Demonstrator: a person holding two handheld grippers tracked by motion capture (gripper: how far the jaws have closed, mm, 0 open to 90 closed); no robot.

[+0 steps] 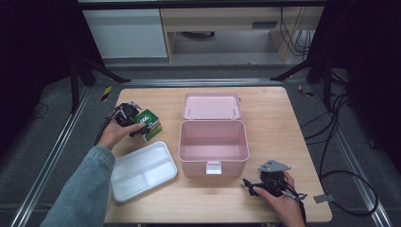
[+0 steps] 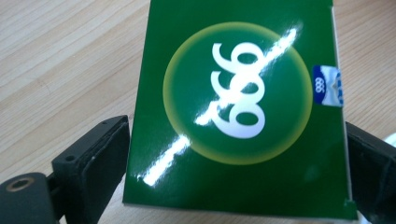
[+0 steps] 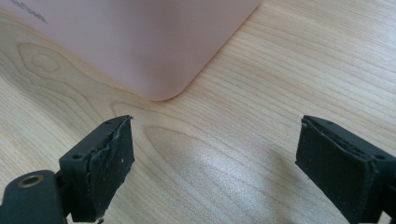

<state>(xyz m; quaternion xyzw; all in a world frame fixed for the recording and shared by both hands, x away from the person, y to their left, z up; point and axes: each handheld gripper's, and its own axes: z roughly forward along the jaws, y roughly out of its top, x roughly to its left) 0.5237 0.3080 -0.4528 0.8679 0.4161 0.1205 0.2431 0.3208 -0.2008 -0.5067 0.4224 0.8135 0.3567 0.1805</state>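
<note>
Two grippers on the table (image 1: 283, 118) right now, one in each hand. Left gripper (image 1: 135, 124) is over at the left side of the wood top, and its jaws sit on either side of a green box (image 1: 149, 125), one against each edge. In the left gripper view the box (image 2: 238, 112) has a big round logo with white digits and a glare streak across it, and both black jaws press its sides, so it looks clamped, though I can't say if the box is lifted or resting on the wood.

Right gripper (image 1: 253, 185) is down by the near right corner, jaws spread wide with nothing between them. In the right gripper view the gripper (image 3: 215, 158) looks at bare wood, with a rounded corner of the pink case (image 3: 140, 42) just ahead.

Pink case (image 1: 213, 156) sits mid-table, open, lid (image 1: 212, 105) laid back flat behind it. White tray (image 1: 142, 171) lies to its left, near the front edge, just in front of the green box.
</note>
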